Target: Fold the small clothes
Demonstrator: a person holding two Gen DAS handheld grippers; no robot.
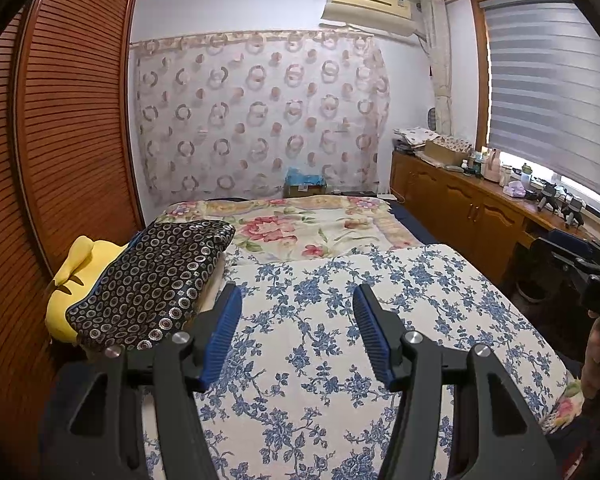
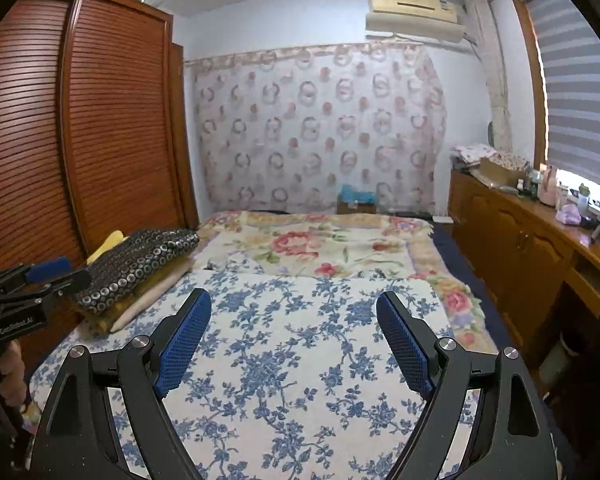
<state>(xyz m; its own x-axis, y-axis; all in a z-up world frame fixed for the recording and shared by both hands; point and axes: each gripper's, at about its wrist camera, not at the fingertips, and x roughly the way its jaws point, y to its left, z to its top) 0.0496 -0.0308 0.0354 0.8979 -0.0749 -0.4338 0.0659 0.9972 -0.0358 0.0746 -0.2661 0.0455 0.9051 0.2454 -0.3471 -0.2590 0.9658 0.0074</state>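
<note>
The bed (image 1: 340,216) carries a blue-flowered sheet (image 1: 340,320) spread flat across its near half, with a dark ring-patterned folded cloth (image 1: 152,276) stacked over a yellow item (image 1: 76,276) at its left edge beside the wardrobe (image 1: 72,120). The left tool (image 1: 298,320) hangs above the sheet, jaws wide apart and gripping nothing. The right tool (image 2: 294,332) hangs likewise, spread wide, nothing between its pads.
</note>
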